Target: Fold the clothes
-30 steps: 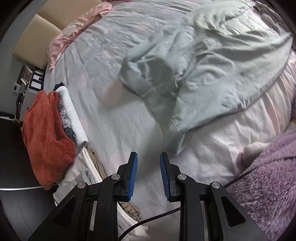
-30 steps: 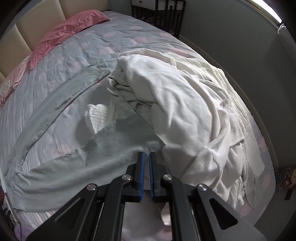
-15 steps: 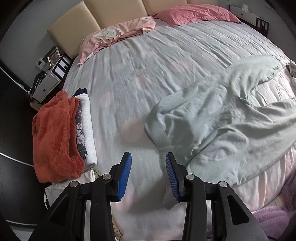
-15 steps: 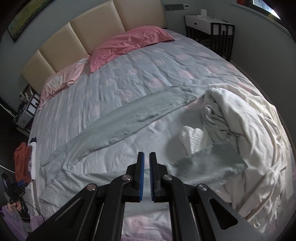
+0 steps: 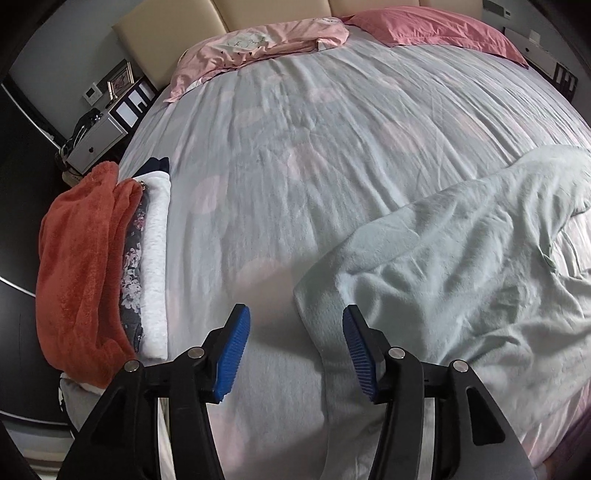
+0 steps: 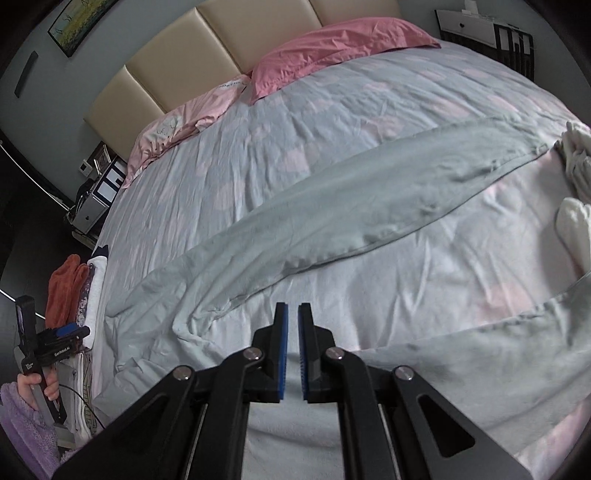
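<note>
We held the left gripper (image 5: 295, 350) with its blue-padded fingers (image 5: 231, 358) spread wide and empty, above the near edge of a pale green fleece garment (image 5: 461, 266) that lay rumpled on the bed. The garment's corner sat between and just beyond the two pads, not pinched by either. The right gripper (image 6: 293, 350) stood with its pads drawn to a narrow slit; pale cloth lay below them, but we could not tell whether any of it was caught between them. From that view the green garment (image 6: 332, 218) stretched long across the grey quilt with pink spots (image 6: 258, 122), one leg or sleeve running up toward the right, another part spread at the lower right. A heap of white fabric (image 6: 576, 206) lay at the right edge. At the bed's left side a stack of folded clothes held an orange fleece (image 5: 81, 266), a floral piece (image 5: 131, 258) and a white towel (image 5: 155, 258). Two pink pillows (image 5: 436, 26) rested against the beige padded headboard (image 6: 177, 59). The right wrist view also showed a hand (image 6: 37, 387) in a purple fleece sleeve (image 6: 22, 432) gripping the left tool's handle.
</note>
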{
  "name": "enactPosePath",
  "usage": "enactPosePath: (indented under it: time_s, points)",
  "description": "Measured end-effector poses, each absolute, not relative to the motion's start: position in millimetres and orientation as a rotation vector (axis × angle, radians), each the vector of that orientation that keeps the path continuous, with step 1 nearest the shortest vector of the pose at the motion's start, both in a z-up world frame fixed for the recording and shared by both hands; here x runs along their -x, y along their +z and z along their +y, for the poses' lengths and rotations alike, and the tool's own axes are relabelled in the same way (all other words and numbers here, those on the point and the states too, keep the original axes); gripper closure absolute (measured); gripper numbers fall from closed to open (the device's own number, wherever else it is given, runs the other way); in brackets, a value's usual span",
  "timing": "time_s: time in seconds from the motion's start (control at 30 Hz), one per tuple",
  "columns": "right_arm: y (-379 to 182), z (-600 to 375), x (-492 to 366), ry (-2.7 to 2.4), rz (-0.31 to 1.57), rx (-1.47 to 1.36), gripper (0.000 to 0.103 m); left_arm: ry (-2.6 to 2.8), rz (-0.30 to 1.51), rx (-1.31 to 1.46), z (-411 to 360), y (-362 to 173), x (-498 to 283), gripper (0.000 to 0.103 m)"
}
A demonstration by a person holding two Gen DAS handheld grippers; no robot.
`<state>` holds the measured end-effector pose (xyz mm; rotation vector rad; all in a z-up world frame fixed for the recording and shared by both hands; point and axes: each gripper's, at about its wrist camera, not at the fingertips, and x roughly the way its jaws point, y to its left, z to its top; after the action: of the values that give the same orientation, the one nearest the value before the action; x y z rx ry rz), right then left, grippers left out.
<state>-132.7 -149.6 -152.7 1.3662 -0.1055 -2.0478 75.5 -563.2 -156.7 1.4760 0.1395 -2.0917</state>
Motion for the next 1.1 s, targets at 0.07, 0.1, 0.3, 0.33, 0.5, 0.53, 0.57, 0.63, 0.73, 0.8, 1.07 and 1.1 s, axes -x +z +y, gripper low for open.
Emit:
enactPosePath:
  time_s: [0.07,0.1,0.3,0.33,0.5,0.53,0.57,0.63,0.73,0.8,1.07,1.1]
  points:
    - [-173.4,-155.2,129.5,-2.032,-0.112,-1.395,0.097,-2.087,0.191,-1.479,-574.5,-168.1,-66.4,0.049]
    - [-181.6,-157.1,127.9,-2.025,-0.113,-1.415,0.096,-2.084,0.220,-1.482,-579.4,-174.2,-62.2,0.049]
    - [-198.3,-181.6,119.4,-2.018,0.049,-1.381,0.095,-2.074,0.324,-1.445,-577.3,-189.4,-51.7,0.050]
    - [-199.5,-184.5,118.7,-2.028,0.074,-1.374,0.095,-2.072,0.336,-1.435,-575.5,-190.7,-50.7,0.052]
    - [-204.7,-190.5,117.3,-1.998,0.121,-1.387,0.095,-2.063,0.395,-1.386,-566.3,-196.9,-45.4,0.086]
    - [-204.8,-190.2,117.2,-1.988,0.120,-1.390,0.095,-2.067,0.400,-1.368,-562.2,-194.0,-45.1,0.088]
    - [-204.7,-189.9,116.7,-1.984,0.121,-1.391,0.095,-2.077,0.393,-1.341,-555.7,-186.7,-45.5,0.088]
    - [-204.4,-188.5,115.8,-1.976,0.118,-1.395,0.095,-2.108,0.354,-1.286,-539.0,-169.0,-45.9,0.089]
    - [-204.6,-184.3,115.1,-1.965,0.111,-1.416,0.095,-2.191,0.311,-1.228,-507.3,-141.9,-45.0,0.089]
    - [-205.5,-181.6,115.4,-1.959,0.103,-1.433,0.095,-2.258,0.292,-1.216,-486.1,-129.0,-41.6,0.089]
    - [-207.4,-178.5,117.1,-1.950,0.083,-1.461,0.095,-2.337,0.231,-1.455,-425.0,-162.3,-20.4,0.089]
    - [-207.3,-178.6,117.0,-1.949,0.085,-1.462,0.095,-2.340,0.223,-1.492,-418.0,-168.7,-17.6,0.089]
